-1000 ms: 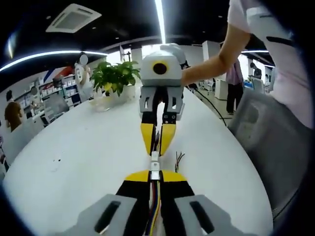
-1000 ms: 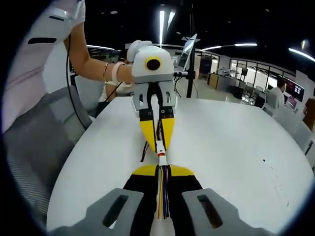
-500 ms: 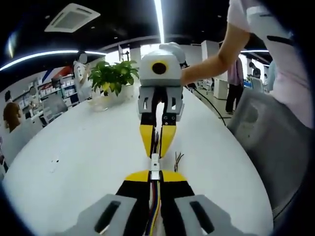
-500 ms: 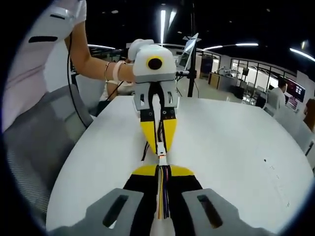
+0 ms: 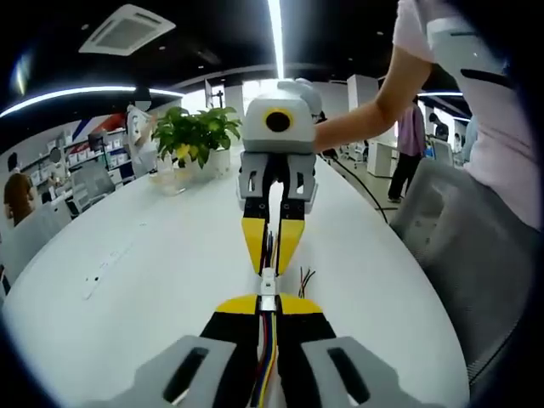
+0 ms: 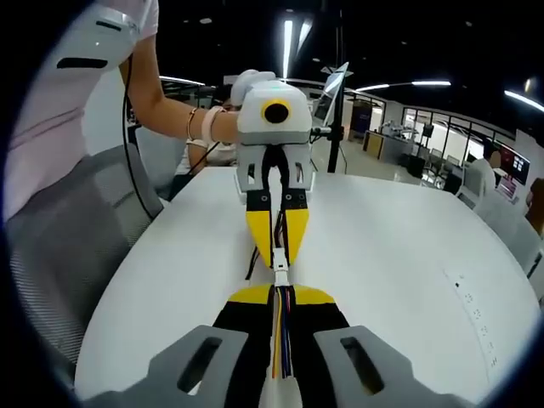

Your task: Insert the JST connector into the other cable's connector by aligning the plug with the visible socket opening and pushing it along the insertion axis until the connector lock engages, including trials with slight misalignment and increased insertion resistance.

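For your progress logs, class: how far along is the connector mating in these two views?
Done: each gripper is shut on its cable, and the left gripper and right gripper face each other tip to tip. In hand: the white connectors meet end to end. Left: whether the lock has engaged cannot be told.

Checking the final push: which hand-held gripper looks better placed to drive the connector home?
Neither clearly; perhaps the right hand-held gripper. Both are shut on cables, facing the left hand-held gripper head-on, white connectors meeting in line above the table. Whether the lock has engaged is unclear.
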The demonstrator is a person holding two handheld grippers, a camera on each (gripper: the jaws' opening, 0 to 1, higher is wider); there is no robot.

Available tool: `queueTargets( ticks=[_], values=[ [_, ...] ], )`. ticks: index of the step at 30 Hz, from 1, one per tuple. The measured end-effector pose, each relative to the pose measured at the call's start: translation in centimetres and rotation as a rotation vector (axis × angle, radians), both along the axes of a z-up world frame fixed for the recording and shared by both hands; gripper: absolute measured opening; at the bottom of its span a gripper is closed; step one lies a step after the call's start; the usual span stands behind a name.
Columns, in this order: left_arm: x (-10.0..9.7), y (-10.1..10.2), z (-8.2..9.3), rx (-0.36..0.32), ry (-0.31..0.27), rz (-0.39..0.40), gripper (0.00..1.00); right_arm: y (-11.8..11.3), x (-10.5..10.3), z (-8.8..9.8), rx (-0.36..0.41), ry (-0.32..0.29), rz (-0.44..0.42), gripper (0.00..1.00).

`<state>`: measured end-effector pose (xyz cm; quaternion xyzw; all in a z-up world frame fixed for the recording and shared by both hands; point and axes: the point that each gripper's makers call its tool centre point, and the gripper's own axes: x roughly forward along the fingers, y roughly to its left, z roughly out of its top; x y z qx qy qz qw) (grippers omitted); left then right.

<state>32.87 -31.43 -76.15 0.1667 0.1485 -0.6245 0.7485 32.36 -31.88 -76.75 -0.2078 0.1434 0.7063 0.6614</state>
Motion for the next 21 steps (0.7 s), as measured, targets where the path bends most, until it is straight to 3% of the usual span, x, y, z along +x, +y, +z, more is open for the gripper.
queueTargets(
  ticks=[10,12,21],
  values=[
    [-0.1,-0.2,0.4,-0.024,-0.001,-0.014,0.0,0.2,-0.3,0.5,0.023,0.003,0.013,0.03],
    [-0.1,-0.1,0.5,-0.03,-0.007,-0.013,0.0,0.2,-0.3,0.7,0.033,-0.021,0.018,0.02],
    [0.1,-0.2,1.1,-0.057,0.002,-0.001,0.0,0.1,0.0,1.3,0.06,0.021,-0.004,0.02]
  ],
)
